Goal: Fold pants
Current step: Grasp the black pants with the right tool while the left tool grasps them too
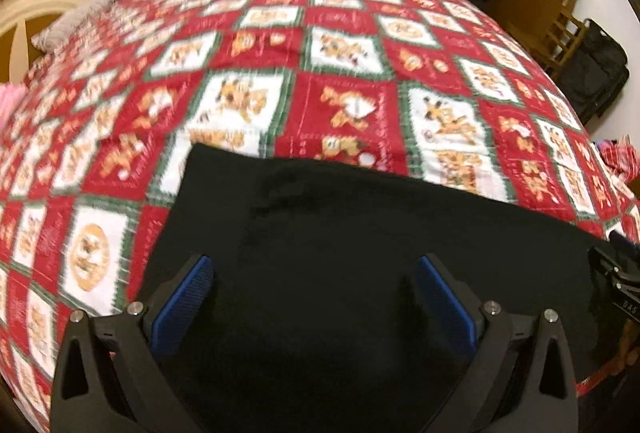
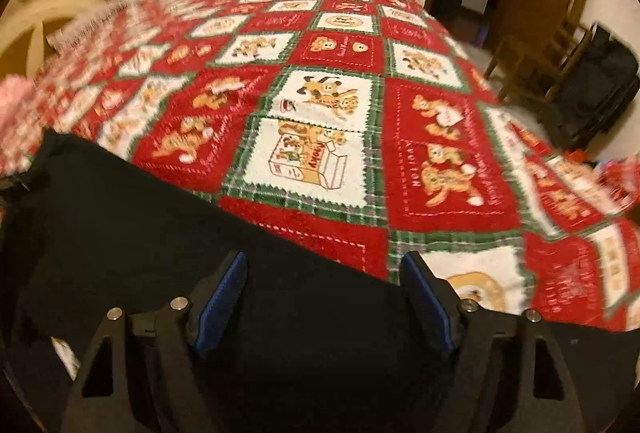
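Hovering over black pants (image 1: 360, 233) on the bed (image 1: 320, 53), both open tools, left tool (image 1: 316, 297) and right tool (image 2: 324, 293), are best closed on matching edges.

I count one pair of black fabric pants (image 1: 360, 233), one red, white and green patchwork bedspread (image 1: 304, 73), two black hand-held grippers with blue pads, left (image 1: 316, 297) and right (image 2: 324, 293), one wooden chair (image 2: 536, 69).

1. The red, white and green patchwork quilt (image 2: 328, 169) lies bare beyond the black folded pants (image 2: 168, 233).
2. Far left, a pink fluffy fabric (image 2: 16, 101) intrudes.
3. Right, a wooden slatted chair (image 2: 540, 61) stands beside the bed.
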Tool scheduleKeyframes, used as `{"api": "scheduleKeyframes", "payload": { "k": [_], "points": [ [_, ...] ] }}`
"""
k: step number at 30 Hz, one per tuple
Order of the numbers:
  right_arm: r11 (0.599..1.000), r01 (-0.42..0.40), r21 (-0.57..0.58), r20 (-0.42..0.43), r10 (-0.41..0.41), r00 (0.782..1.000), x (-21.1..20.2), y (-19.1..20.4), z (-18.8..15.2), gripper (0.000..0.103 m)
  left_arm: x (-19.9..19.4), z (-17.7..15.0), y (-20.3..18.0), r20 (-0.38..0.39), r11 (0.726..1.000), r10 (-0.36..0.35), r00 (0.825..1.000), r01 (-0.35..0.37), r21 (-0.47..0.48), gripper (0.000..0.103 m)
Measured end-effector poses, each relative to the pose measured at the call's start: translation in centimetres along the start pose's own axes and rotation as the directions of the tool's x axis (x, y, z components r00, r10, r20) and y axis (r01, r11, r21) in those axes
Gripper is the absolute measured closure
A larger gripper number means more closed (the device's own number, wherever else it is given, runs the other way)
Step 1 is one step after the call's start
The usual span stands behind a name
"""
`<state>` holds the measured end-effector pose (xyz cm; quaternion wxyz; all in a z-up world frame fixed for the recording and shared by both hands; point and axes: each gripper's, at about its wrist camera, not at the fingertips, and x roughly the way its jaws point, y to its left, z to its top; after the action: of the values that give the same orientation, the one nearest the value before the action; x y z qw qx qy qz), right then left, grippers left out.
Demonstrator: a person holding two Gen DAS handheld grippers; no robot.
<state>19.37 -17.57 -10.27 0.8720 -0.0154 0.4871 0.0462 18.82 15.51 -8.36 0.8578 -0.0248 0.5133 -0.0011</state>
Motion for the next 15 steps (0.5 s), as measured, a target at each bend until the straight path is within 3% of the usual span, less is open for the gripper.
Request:
{"api": "scheduleKeyframes", "payload": {
  "k": [3,8,15],
  "points": [
    [0.998,-0.036,-0.046,0.010,0.037,0.999,-0.3,0.4,-0.3,0.045,1.1,-0.2,0.2,-0.012,0.999,0.032,0.999,-0.032,-0.003,0.000],
    [0.990,-0.061,-0.131,-0.003,0.061,0.998,-1.0,2.0,-0.6,0.093,1.1,-0.3,0.0,-0.003,0.998,0.062,0.998,-0.062,0.019,0.000],
    [0.969,-0.063,-0.237,0.077,0.083,0.993,-5.8,4.2,-2.8,0.098,-1.5,-0.2,3.4,-0.014,0.988,-0.083,0.996,0.081,-0.130,0.000]
  ]
}}
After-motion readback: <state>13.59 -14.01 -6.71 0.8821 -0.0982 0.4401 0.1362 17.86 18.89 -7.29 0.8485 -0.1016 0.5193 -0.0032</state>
